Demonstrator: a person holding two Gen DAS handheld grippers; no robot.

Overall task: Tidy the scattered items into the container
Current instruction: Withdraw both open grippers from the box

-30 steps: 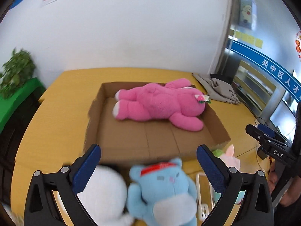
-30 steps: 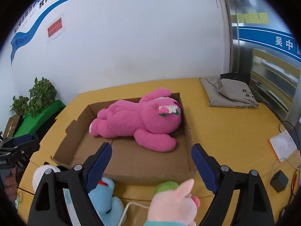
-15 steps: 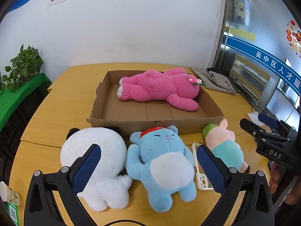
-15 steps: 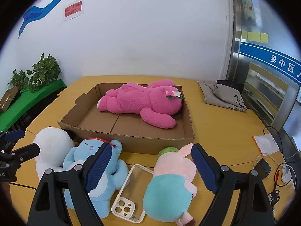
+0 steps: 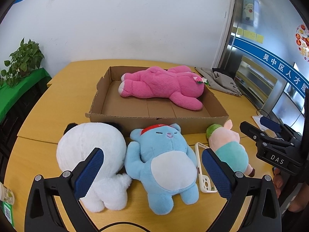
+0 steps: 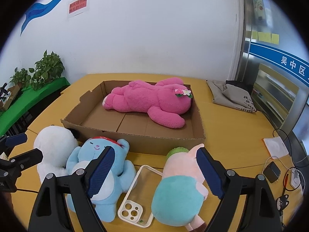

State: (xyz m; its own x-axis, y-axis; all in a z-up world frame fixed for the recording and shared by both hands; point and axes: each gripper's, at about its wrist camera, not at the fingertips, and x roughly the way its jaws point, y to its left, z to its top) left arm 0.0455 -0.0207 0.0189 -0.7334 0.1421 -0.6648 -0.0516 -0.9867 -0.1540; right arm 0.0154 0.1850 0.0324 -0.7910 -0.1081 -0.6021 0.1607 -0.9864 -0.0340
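Note:
A shallow cardboard box [image 5: 158, 120] [image 6: 135, 140] stands on the yellow table and holds a pink plush [image 5: 162, 86] [image 6: 150, 100]. In front of it lie a white plush [image 5: 90, 154] [image 6: 52, 150], a blue plush [image 5: 166, 160] [image 6: 100, 166], a clear phone case [image 5: 200, 172] [image 6: 135, 199] and a pink-and-teal pig plush [image 5: 229, 148] [image 6: 179, 185]. My left gripper [image 5: 152, 171] is open above the blue plush. My right gripper [image 6: 154, 169] is open above the phone case, between the blue plush and the pig.
A grey cloth bag [image 5: 222, 81] [image 6: 231, 96] lies at the table's back right. Cables, a charger [image 6: 272, 171] and a white pad [image 6: 276, 147] sit at the right edge. A plant [image 5: 21, 61] stands on a green shelf at the left. A paper cup [image 5: 5, 195] is at the near left.
Both grippers have pulled back and risen away from the box, so the plush toys and phone case in front of it are now in full view. Both stay open.

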